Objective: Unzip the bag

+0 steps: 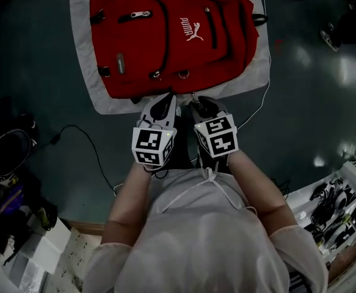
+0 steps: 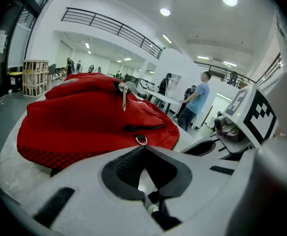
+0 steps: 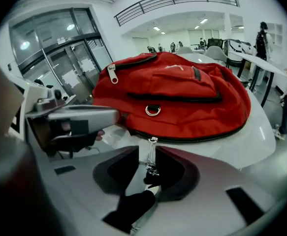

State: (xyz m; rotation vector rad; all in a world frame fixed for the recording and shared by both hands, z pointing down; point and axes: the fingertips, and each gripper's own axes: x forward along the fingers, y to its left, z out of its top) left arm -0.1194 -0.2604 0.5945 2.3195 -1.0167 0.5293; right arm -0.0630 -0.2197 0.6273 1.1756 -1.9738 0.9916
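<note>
A red backpack [image 1: 165, 35] lies flat on a white table [image 1: 83, 72], its bottom edge toward me. Both grippers sit side by side at that near edge. My left gripper [image 1: 167, 98] has its tips touching right in front of the bag [image 2: 84, 117], just below a metal D-ring [image 2: 141, 140]; I see nothing between its [image 2: 143, 149] pads. My right gripper [image 1: 196, 99] straddles the main zipper's metal pull [image 3: 151, 156]. Its [image 3: 148, 150] jaws stand a narrow gap apart, the pull lying between them and touching neither pad. The black zipper line [image 3: 197, 139] runs along the bag's [image 3: 182, 92] lower edge.
A black cable [image 1: 86, 139] trails over the dark floor left of me. Cluttered bags [image 1: 7, 188] lie at the lower left and a shelf of tools [image 1: 342, 206] at the lower right. Several people [image 2: 197, 100] stand far off in the hall near long tables [image 3: 261, 60].
</note>
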